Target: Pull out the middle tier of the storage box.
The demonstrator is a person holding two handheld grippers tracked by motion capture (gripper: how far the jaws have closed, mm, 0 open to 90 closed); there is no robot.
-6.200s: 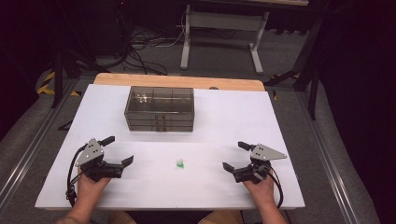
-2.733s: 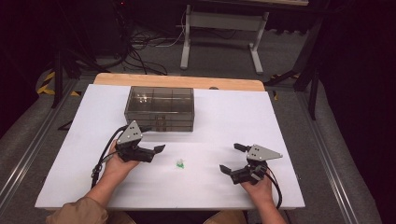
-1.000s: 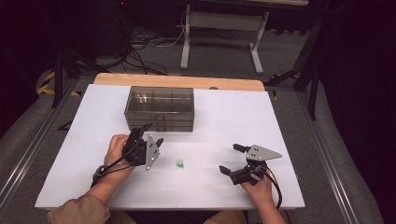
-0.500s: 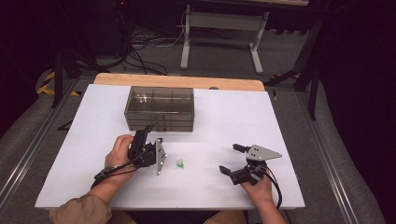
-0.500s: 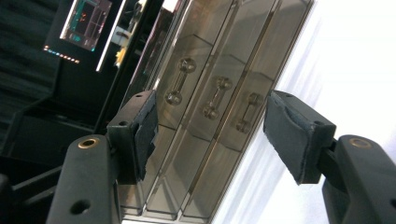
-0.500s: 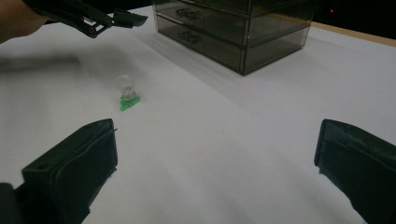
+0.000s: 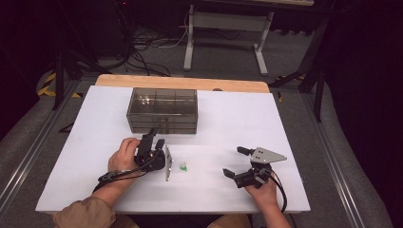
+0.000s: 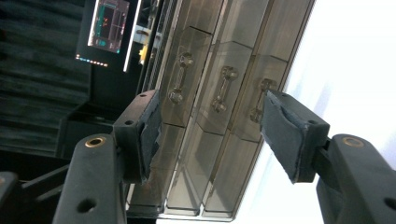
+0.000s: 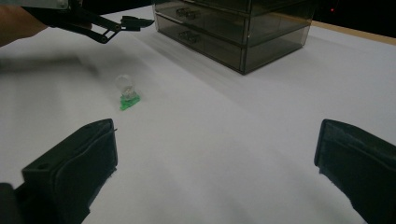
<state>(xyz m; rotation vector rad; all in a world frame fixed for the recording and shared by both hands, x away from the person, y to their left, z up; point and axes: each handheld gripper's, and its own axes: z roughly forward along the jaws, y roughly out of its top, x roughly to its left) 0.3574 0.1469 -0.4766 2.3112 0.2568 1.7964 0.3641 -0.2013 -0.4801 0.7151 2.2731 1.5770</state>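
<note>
Now: L gripper (image 8: 210, 135) lining up on drawer handle (image 8: 222, 88) of smoky drawer box (image 7: 162, 110).
L jaws apart, just been closing, nothing clamped; R gripper (image 7: 240, 161) jaws wide, idle. Next: nudge fwd, pinch handle.

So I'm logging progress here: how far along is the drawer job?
Nothing looks done: all three drawers of the drawer box are shut. In hand: the left gripper, fingers apart, frames the handles without touching. Left: opening a drawer; the green-based piece lies loose, and the right gripper rests open.

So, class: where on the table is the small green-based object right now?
In the high view, the green-based object lies on the white table, between the grippers, nearer the left gripper, in front of the drawer box.
</note>
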